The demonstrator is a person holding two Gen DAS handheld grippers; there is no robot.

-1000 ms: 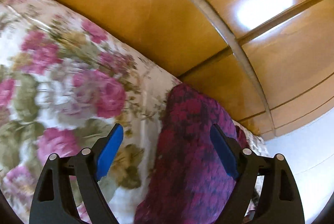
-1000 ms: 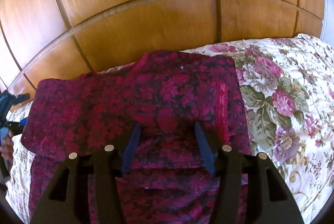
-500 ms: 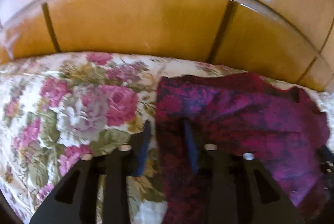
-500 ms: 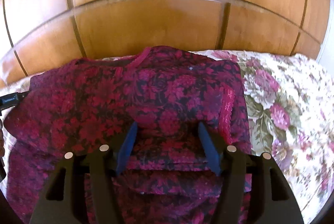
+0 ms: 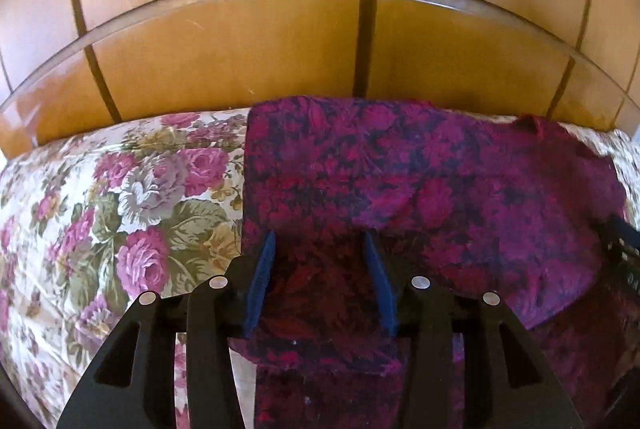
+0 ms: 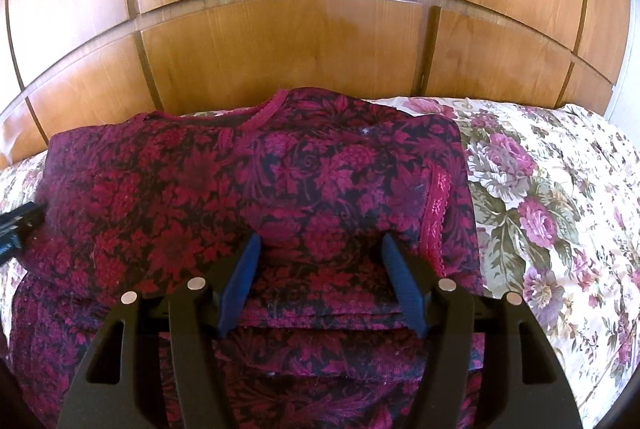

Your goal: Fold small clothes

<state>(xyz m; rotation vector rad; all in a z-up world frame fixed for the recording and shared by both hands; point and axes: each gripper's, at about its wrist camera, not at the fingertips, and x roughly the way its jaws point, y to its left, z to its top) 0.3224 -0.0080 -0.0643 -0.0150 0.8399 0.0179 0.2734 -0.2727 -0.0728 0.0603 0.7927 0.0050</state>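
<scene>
Both grippers over the floral top [image 6: 320, 181]: left gripper [image 5: 318, 249] swung rightward, fingers narrowed but apart; right gripper [image 6: 320, 249] fingers spread, gripping nothing.

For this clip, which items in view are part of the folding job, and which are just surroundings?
Part of the job:
- dark red floral garment, partly folded on the bed
- left hand-held gripper, over the garment's left side
- right hand-held gripper, over its folded right part

Surroundings:
- floral bedspread under the garment
- wooden panelled wardrobe behind the bed
</scene>
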